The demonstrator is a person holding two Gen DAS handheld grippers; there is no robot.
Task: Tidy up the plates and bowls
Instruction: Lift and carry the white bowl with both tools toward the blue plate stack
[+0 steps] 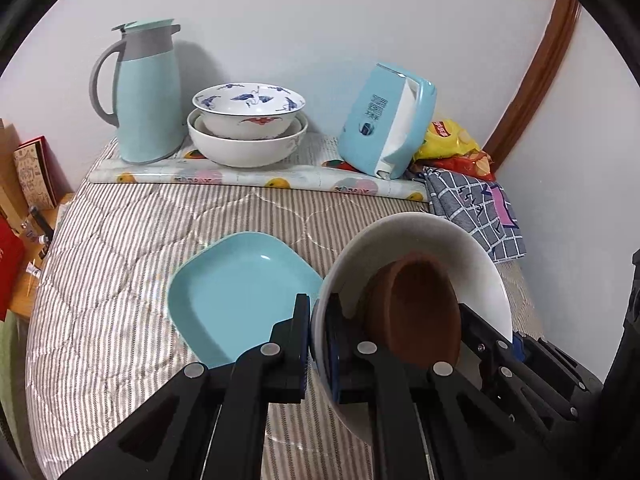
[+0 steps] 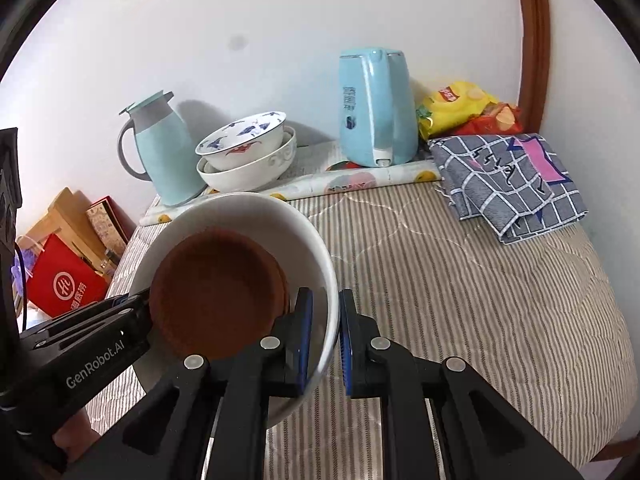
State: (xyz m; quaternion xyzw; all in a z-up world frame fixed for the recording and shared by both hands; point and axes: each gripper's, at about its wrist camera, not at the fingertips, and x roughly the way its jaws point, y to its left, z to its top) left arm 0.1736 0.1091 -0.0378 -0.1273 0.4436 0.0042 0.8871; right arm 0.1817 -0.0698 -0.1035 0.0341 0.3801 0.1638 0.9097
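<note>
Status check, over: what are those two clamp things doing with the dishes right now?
Left hand-held gripper and right hand-held gripper both clamped on white bowl rim. Brown dish inside. Blue plate beside it on the bed; path clear.

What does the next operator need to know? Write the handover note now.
Left gripper: shut on the white bowl's rim.
Right gripper: shut on the opposite rim.
The white bowl is held tilted between both, with a brown bowl nested inside.
Teal plate: flat on the striped cover.
Done: two patterned bowls stacked by the thermos.
Left: set the carried pair down, then place the plate.
</note>
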